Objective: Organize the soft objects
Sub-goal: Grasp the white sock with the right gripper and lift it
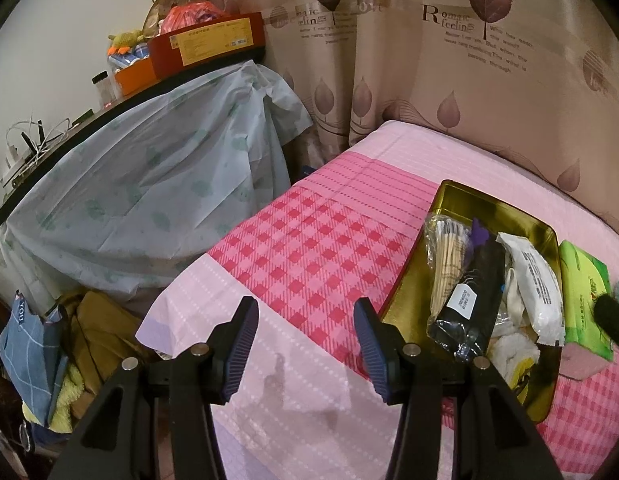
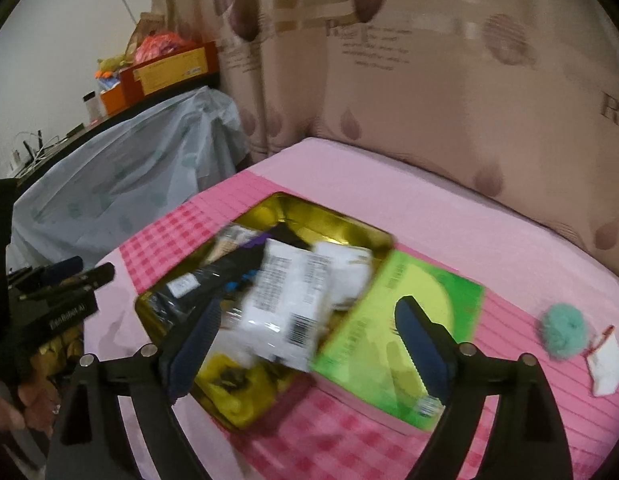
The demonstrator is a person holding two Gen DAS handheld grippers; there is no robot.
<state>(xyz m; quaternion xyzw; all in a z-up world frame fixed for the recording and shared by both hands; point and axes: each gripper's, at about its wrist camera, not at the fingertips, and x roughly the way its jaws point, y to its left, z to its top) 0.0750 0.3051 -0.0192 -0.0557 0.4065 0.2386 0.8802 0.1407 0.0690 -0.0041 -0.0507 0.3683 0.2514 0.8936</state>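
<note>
A gold tin tray [image 1: 449, 196] [image 2: 349, 224] lies on the pink checked bed and holds a black pouch [image 1: 469, 300], a bag of wooden sticks [image 1: 447, 256], white wipe packets [image 1: 533, 280] [image 2: 289, 300] and a white cloth [image 1: 513, 350]. A green tissue pack [image 1: 585, 292] [image 2: 405, 320] lies against the tray's right side. A teal pom-pom [image 2: 563, 332] lies on the bed further right. My left gripper [image 1: 305, 340] is open and empty over the bed, left of the tray. My right gripper [image 2: 305, 344] is open and empty above the tray and green pack; its view is blurred.
A table draped in pale plastic sheet [image 1: 149, 184] stands left of the bed, with red and orange boxes [image 1: 213, 44] on top. A leaf-print curtain [image 1: 429, 40] hangs behind. Cloths and bags [image 1: 49, 344] are piled on the floor at left. A white tag [image 2: 605, 364] lies beside the pom-pom.
</note>
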